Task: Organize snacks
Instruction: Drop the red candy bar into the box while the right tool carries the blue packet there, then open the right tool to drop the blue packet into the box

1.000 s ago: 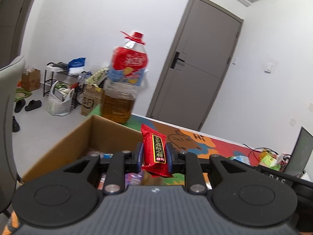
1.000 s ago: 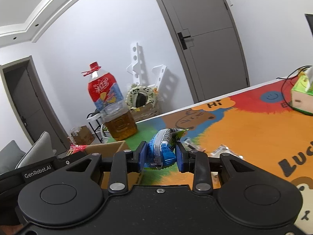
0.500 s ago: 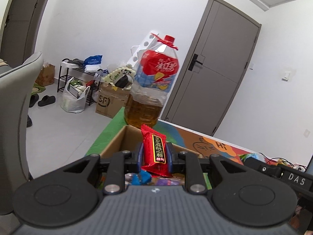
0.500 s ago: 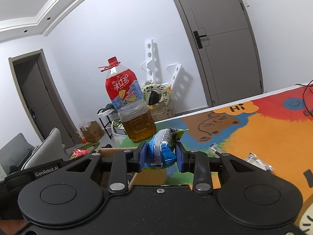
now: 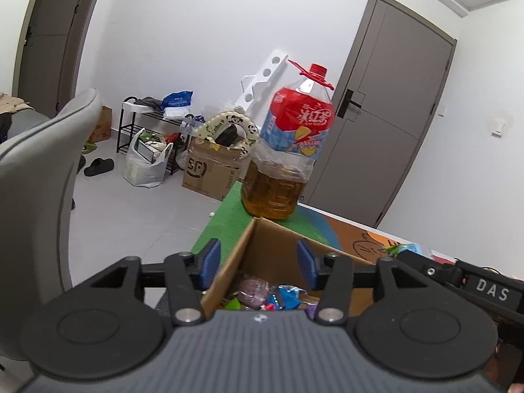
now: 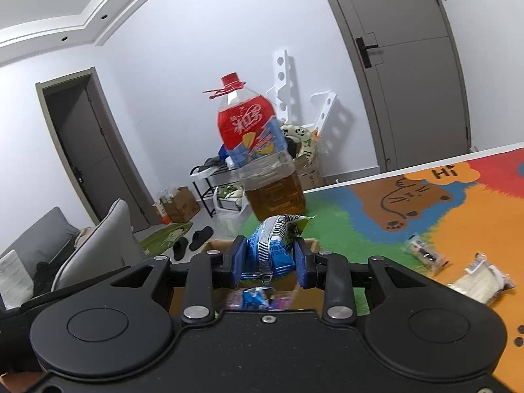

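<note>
Pinching a blue snack packet [image 6: 270, 252] mid-body, the right tool [image 6: 269, 259] is closed snug on it over the cardboard box [image 6: 309, 245]. That packet looks light, crinkly and probably slippery, so a grip across the middle seems smart. The left tool [image 5: 258, 263] hangs wide open and empty above the same box, snacks piled inside.

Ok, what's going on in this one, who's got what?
A person with a gripper in each hand is sorting snacks into a cardboard box on the colourful table mat. The left gripper is open and empty over the box, which already holds several packets. The right gripper is shut on a blue snack packet above the box. Two wrapped snacks lie loose on the mat. A large oil bottle stands behind the box.
</note>
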Tool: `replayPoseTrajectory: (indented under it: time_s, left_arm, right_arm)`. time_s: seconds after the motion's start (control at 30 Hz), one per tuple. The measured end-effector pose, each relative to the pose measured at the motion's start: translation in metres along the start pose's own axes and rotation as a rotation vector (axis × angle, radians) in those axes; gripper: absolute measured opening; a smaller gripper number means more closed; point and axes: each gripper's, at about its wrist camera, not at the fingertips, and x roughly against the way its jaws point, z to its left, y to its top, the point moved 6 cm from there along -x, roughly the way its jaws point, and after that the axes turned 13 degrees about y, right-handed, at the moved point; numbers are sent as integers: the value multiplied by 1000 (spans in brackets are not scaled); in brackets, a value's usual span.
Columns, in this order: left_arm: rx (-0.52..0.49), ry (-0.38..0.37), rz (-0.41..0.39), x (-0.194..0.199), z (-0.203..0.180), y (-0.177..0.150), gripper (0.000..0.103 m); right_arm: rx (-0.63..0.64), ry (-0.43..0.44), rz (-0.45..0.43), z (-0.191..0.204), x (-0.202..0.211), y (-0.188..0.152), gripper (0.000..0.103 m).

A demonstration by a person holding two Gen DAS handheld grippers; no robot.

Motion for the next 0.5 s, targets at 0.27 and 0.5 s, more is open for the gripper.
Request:
replayPoseTrajectory:
  time_s: [0.27,0.5]
  left_arm:
    - [-3,30,-5,8,16,7,72]
    - [6,23,28,4,16,0,78]
  right_arm:
    - [-25,59,58,19,-25,-7,44]
    - [-18,17,53,13,-10,-12,52]
